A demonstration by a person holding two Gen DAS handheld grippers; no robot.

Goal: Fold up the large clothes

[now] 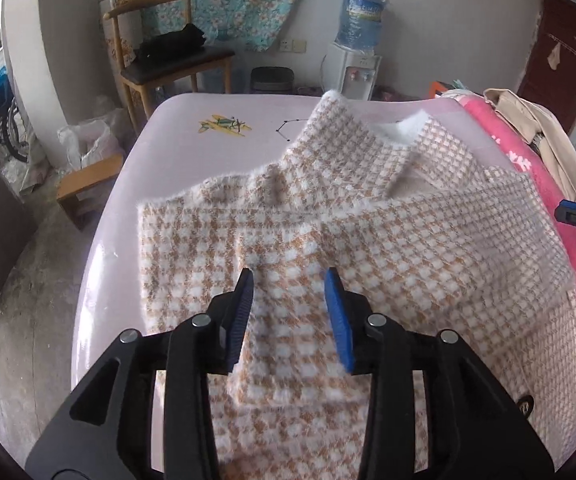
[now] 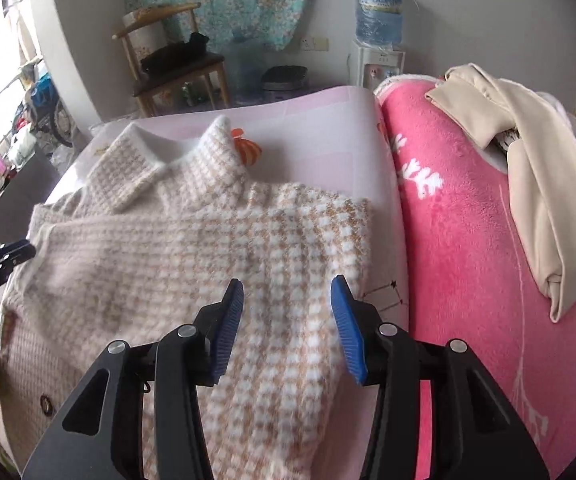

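Note:
A fuzzy tan-and-white houndstooth coat [image 1: 368, 248] lies on a pale pink table [image 1: 192, 140], collar at the far end, with both sleeves folded in across its front. My left gripper [image 1: 290, 280] is open and empty, just above the folded left sleeve. The coat shows in the right wrist view [image 2: 192, 248] too. My right gripper [image 2: 288, 288] is open and empty, hovering over the folded right sleeve near the coat's right edge. The left gripper's tip [image 2: 4, 258] shows at the left edge of the right wrist view.
A pink blanket [image 2: 468, 240] with a beige garment [image 2: 536, 184] on it lies to the right of the table. Beyond the table stand a wooden chair [image 1: 160, 60], a water dispenser [image 1: 354, 68] and a dark bin [image 1: 272, 80]. Clutter sits on the floor at left.

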